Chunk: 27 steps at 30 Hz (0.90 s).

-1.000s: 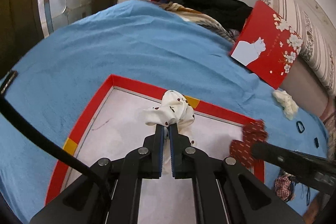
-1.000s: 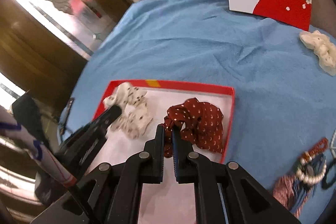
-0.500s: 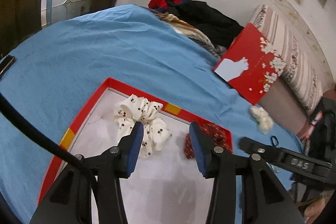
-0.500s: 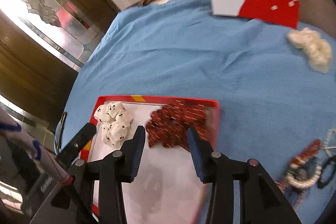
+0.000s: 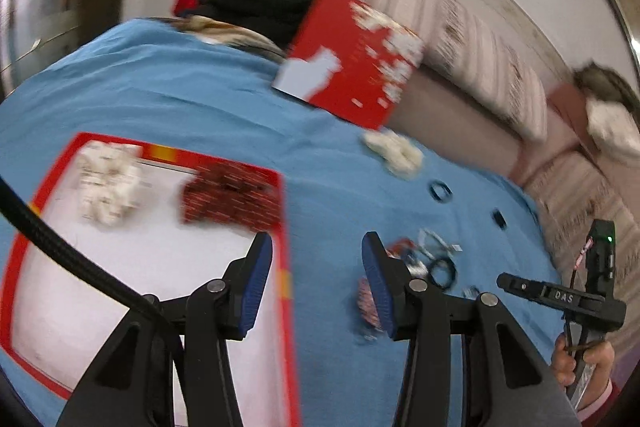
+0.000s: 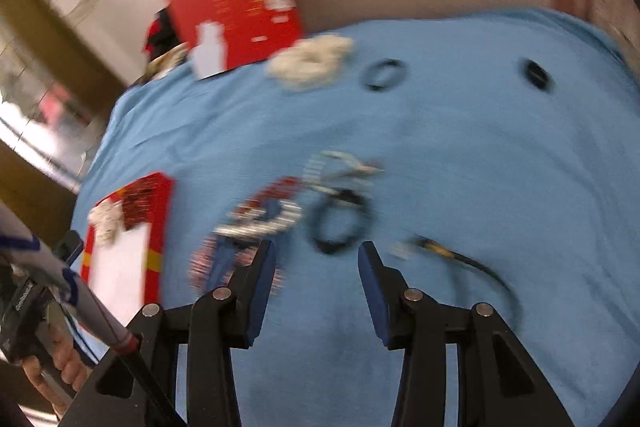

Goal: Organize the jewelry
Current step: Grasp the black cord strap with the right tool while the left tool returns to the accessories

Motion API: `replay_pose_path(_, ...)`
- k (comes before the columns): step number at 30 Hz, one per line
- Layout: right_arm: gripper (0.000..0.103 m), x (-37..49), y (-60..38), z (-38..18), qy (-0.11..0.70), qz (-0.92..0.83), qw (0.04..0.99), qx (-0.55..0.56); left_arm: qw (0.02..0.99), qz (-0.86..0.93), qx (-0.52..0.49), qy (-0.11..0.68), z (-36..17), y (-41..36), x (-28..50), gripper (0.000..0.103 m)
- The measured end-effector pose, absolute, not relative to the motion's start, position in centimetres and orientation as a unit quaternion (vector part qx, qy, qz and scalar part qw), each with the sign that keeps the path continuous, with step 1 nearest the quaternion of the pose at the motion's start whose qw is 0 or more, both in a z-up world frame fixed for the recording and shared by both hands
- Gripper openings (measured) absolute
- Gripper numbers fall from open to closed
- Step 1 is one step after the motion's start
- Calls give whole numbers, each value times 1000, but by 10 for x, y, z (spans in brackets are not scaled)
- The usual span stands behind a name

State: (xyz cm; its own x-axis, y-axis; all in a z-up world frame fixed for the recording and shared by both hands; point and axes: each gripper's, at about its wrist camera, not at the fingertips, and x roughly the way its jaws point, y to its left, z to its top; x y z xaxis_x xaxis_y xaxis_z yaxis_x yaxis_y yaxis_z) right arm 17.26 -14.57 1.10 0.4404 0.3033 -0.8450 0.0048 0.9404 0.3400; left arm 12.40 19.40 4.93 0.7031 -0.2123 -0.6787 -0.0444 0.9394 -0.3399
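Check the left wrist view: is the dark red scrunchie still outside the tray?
No. The dark red scrunchie lies inside the red-rimmed tray, beside the white scrunchie.

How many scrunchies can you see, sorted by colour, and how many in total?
White with dark spots, in the red tray: 1
Dark red with spots, in the tray: 1
Plain cream, on the blue cloth: 1
Total: 3
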Motion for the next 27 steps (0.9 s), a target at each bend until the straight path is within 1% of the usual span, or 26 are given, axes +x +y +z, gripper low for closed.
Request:
replay_pose_path(6,47,160,-186,-15,517,65,839,158,885,-89,-151,431,26,134,140,45)
replay_pose_path(9,47,155,-193,-21,501,60,851,145,875,-114,-149,447,15,113,146,45)
replay_pose_path(14,49,151,-193,-36,489,61,866,84,876,-137,-118,447,5,81,149,45)
replay_pose_path(19,49,163,-175,-49,491,83,867,26,878,-175,-93,436,5,51,147,45)
replay_pose_path(24,49,174,-179,-59,494,86,865,37,870,-196,-37,451,-4,9,162,43)
replay_pose_path(25,48,174,-182,-60,495,86,864,42,868,-200,-24,454,-7,1,165,42)
replay_pose_path(27,32,175,-188,-60,499,78,862,42,861,-213,-5,462,-14,-12,170,38)
